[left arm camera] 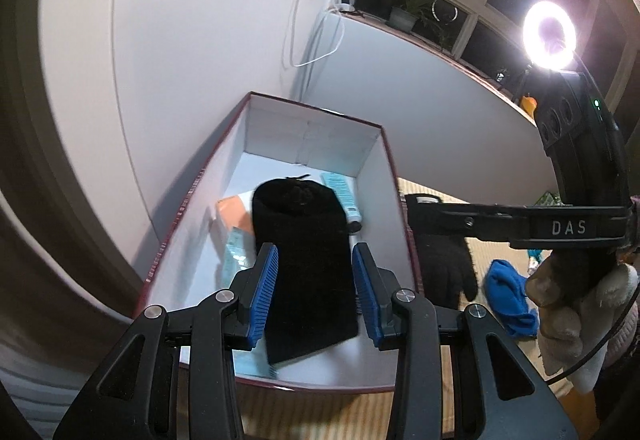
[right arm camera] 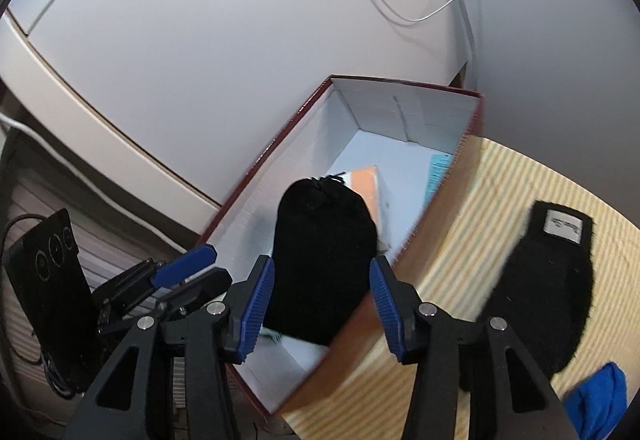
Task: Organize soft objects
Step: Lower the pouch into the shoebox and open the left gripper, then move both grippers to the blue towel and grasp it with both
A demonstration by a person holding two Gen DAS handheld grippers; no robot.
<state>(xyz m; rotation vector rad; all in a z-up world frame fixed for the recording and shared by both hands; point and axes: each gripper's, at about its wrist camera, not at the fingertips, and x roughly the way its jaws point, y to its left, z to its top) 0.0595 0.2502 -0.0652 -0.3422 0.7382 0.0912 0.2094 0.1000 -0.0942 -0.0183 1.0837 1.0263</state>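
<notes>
A black drawstring pouch lies in the open white-lined box, on top of flat packets. In the left wrist view my left gripper hangs above it, its blue pads apart, with the pouch showing in the gap below. My right gripper is also open over the pouch, and neither pad presses on it. The right wrist view shows the left gripper off to the pouch's left with nothing in it. A black glove and a blue cloth lie on the striped mat right of the box.
The box stands against a white wall and holds a peach carton and teal packets. A gloved hand holds the right tool. A ring light glares at upper right. A black device with cables sits at far left.
</notes>
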